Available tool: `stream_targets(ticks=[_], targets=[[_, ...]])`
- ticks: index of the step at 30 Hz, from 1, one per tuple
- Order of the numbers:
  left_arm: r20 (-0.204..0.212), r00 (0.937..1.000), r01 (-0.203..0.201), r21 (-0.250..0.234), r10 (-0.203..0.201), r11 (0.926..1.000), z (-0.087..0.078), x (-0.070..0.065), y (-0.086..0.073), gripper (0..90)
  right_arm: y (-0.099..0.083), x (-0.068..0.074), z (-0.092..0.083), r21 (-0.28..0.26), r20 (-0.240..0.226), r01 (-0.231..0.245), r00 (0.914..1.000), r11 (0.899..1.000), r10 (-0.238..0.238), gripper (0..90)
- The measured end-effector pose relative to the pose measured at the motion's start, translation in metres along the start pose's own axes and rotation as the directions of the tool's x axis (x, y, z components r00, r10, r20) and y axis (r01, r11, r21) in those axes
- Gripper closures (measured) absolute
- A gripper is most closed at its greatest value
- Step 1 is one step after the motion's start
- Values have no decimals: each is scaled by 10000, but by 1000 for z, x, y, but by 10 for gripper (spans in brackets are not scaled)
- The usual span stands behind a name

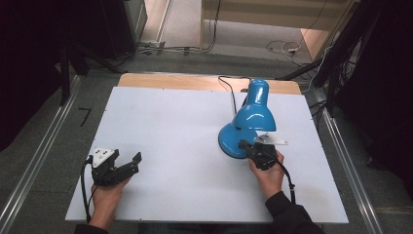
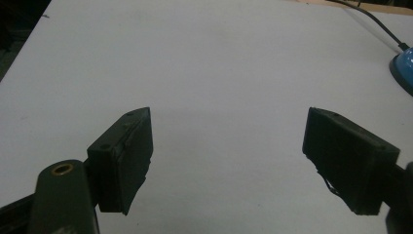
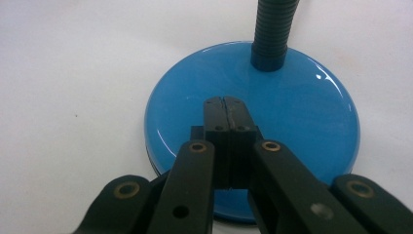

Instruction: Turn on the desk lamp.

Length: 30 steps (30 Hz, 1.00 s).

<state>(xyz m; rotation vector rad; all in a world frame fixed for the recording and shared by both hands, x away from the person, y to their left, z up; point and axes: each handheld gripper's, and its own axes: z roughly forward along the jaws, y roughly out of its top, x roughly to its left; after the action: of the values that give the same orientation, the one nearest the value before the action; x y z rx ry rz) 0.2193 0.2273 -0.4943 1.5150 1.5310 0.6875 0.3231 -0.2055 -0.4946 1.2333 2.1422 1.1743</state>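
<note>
From the high view, one blue lamp stands on one white board, which lies on a wooden table. The lamp has a round base, a shade that hangs over the base, and one black cord that runs from behind it toward the table's far edge. Two grippers are in the picture, each in one hand. The right gripper comes at the lamp from the near side, its tip at the near edge of the base, under the shade; its jaws are pressed together with nothing between them. Whether the tip touches the base I cannot tell from here. The left gripper rests well to the left of the lamp, near the board's front edge, with its jaws spread and nothing between them.

In the left gripper view, the left gripper's two black jaws stand wide apart over bare board. A sliver of the lamp's base shows at the right edge, well away from the jaws, with the cord running up behind it.

In the right gripper view, the right gripper's two jaws are closed flat against each other and hold nothing. Their tip lies over the near part of the base, roughly midway between the rim and the one ribbed neck, which rises from the far side of the base. Contact between tip and base is not clear. White board surrounds the base.
</note>
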Motion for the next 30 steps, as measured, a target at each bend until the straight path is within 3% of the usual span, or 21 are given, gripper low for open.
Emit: stream_targets(ticks=[30], targets=[[20, 10000, 19, -33, -19, 10000, 0, 0, 0, 190, 0, -1, 6, 159, 129, -15, 9999, 9999, 13, 873]])
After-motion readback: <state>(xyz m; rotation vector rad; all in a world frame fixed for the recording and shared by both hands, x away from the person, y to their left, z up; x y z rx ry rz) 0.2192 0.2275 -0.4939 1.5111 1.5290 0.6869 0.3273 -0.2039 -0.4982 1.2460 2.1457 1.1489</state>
